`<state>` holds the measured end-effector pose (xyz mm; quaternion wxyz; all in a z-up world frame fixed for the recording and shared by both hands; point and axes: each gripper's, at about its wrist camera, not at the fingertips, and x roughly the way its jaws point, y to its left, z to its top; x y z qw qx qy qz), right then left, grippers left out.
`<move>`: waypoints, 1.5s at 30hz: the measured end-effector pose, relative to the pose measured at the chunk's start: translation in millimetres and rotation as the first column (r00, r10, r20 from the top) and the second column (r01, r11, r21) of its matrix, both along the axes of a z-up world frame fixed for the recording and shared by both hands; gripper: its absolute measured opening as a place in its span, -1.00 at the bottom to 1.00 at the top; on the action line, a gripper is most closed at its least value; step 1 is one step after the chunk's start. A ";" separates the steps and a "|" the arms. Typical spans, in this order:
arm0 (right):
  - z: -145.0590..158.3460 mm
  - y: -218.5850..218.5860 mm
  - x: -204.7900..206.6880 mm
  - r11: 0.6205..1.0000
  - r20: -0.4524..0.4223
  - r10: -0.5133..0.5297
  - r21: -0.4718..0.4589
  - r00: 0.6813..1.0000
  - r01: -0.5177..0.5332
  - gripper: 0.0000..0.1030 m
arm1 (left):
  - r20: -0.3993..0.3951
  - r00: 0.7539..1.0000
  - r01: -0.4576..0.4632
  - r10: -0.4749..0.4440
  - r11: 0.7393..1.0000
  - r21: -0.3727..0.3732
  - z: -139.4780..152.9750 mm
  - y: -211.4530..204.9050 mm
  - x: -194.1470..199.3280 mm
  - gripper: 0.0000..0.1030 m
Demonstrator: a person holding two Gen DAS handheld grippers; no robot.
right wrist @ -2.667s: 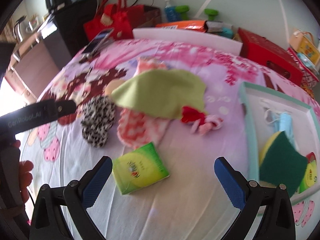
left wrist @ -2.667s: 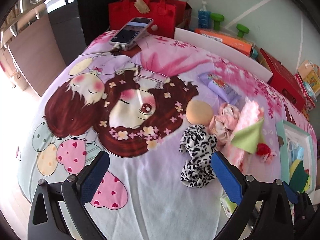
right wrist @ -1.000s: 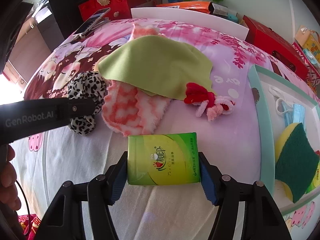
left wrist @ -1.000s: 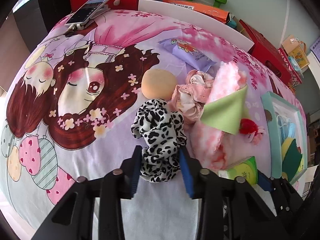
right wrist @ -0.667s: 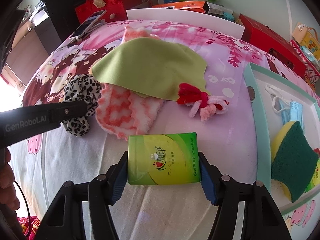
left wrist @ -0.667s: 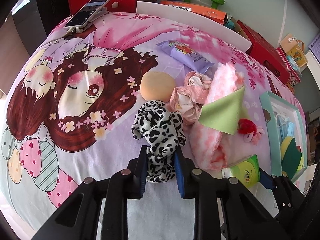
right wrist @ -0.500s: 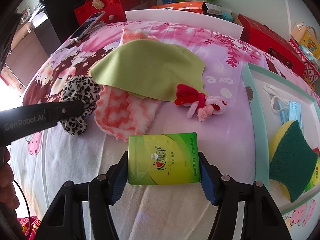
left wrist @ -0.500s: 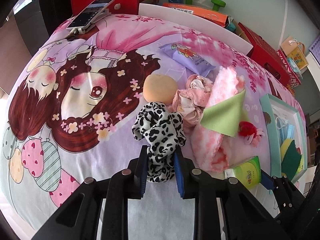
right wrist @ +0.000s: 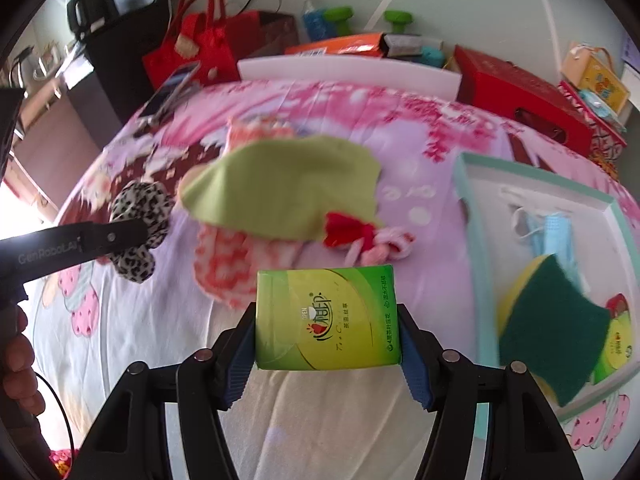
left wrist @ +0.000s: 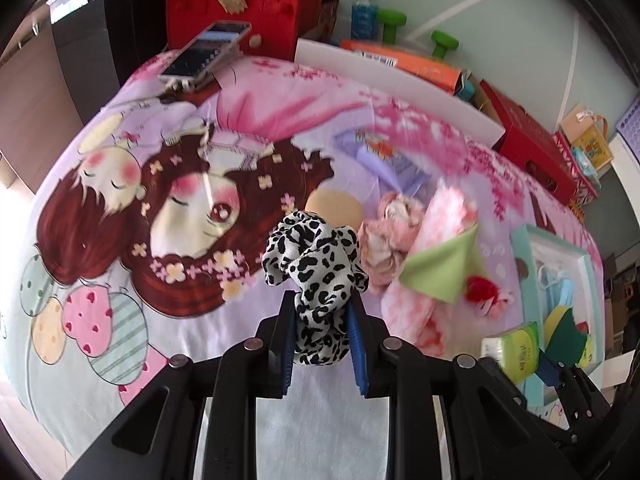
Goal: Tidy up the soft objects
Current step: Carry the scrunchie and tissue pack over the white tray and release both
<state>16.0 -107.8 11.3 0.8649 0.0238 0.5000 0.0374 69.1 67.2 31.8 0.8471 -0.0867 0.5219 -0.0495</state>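
My left gripper point(left wrist: 320, 332) is shut on a black-and-white leopard scrunchie point(left wrist: 314, 276) and holds it above the cartoon-print cloth point(left wrist: 160, 208). The scrunchie also shows in the right wrist view point(right wrist: 140, 216). My right gripper point(right wrist: 328, 344) is shut on a green tissue pack point(right wrist: 326, 318), lifted off the cloth; it also shows in the left wrist view point(left wrist: 516, 350). On the cloth lie a green cloth point(right wrist: 288, 188) over a pink fluffy towel point(right wrist: 236, 264), a red-and-pink plush piece point(right wrist: 360, 240), a pink scrunchie point(left wrist: 390, 236), an orange puff point(left wrist: 334, 208) and a purple wipes pack point(left wrist: 386, 160).
A teal tray point(right wrist: 472, 216) at the right holds a green-and-yellow sponge point(right wrist: 548, 320) and blue masks point(right wrist: 548, 232). A phone point(left wrist: 208, 50) lies at the far left. A red bag point(left wrist: 256, 4), red boxes point(right wrist: 520, 92), a bottle and green dumbbells stand along the back.
Both grippers closed from open, the left on the leopard scrunchie and the right on the tissue pack. Both have since lifted their objects off the cloth.
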 end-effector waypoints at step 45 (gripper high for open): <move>36.2 -284.0 -30.3 0.724 0.062 -0.690 0.039 0.721 0.689 0.29 | 0.104 0.841 0.525 -0.530 0.848 0.071 38.2 -275.5 27.2 -0.52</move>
